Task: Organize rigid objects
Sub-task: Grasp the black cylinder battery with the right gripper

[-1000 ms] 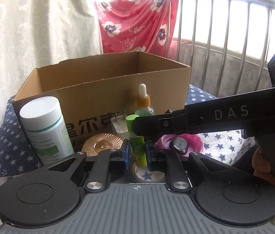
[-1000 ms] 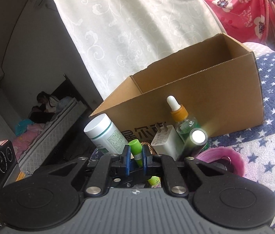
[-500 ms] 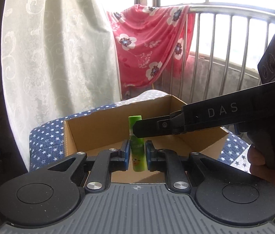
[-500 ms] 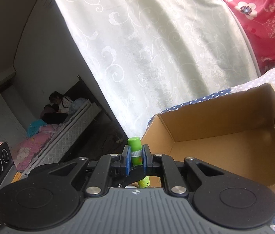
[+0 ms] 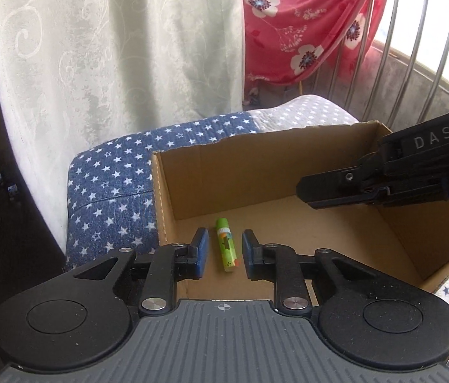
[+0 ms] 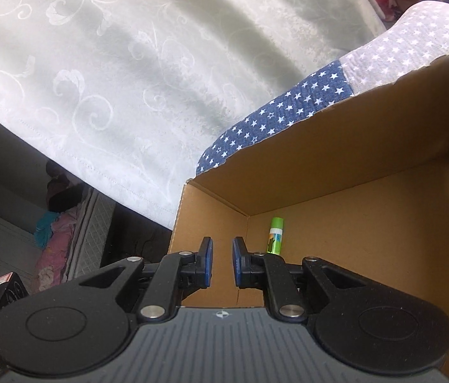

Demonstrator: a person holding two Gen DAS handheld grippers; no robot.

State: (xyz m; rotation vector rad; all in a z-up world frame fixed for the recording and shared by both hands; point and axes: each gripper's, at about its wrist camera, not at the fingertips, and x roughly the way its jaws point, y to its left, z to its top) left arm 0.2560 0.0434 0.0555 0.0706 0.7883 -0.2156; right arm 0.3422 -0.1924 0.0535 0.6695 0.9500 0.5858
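A small green tube (image 5: 225, 244) lies flat on the floor of the open cardboard box (image 5: 256, 162), near its left wall. My left gripper (image 5: 221, 250) is open above the box, with the tube seen between its blue pads, not held. My right gripper (image 6: 221, 261) is open and empty over the box's near left corner; the tube (image 6: 275, 235) lies just right of it. The box (image 6: 336, 146) holds nothing else in view. The right gripper's body (image 5: 384, 178) reaches in from the right in the left wrist view.
The box sits on a star-patterned blue and white cloth (image 5: 113, 185). A white curtain (image 5: 113, 48) hangs behind, a red floral cloth (image 5: 298, 25) on a metal railing (image 5: 431, 48) at the back right. The cloth's left edge drops to a dark floor (image 6: 65, 229).
Both grippers held the green tube and carried it up over the box. Both have now opened, and the tube lies on the box floor.
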